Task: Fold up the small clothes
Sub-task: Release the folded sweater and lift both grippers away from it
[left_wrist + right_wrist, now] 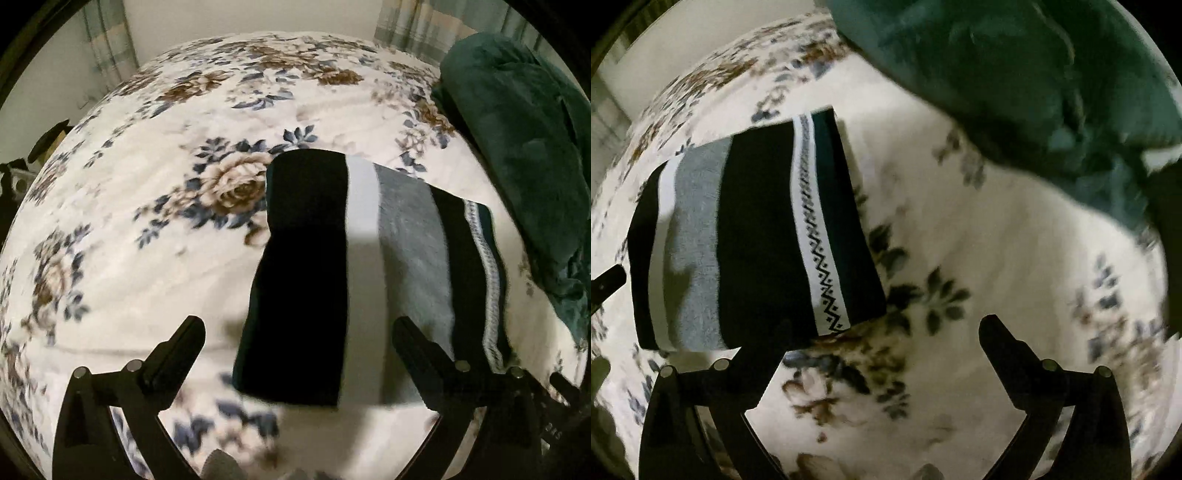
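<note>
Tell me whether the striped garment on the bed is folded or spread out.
Folded. The striped garment lies as a compact rectangle with straight edges on the bedspread; neither tongs touch it.

No readable text, labels, brands or numbers in either view. Only hint: faint pale marks on the dark gripper body (554, 432) at the bottom right edge of the left wrist view, outside the right-hand jaw, too blurred and small to read. The white band on the folded striped cloth (757, 236), ahead of the left-hand jaw in the right wrist view, carries a black zigzag pattern, not lettering
</note>
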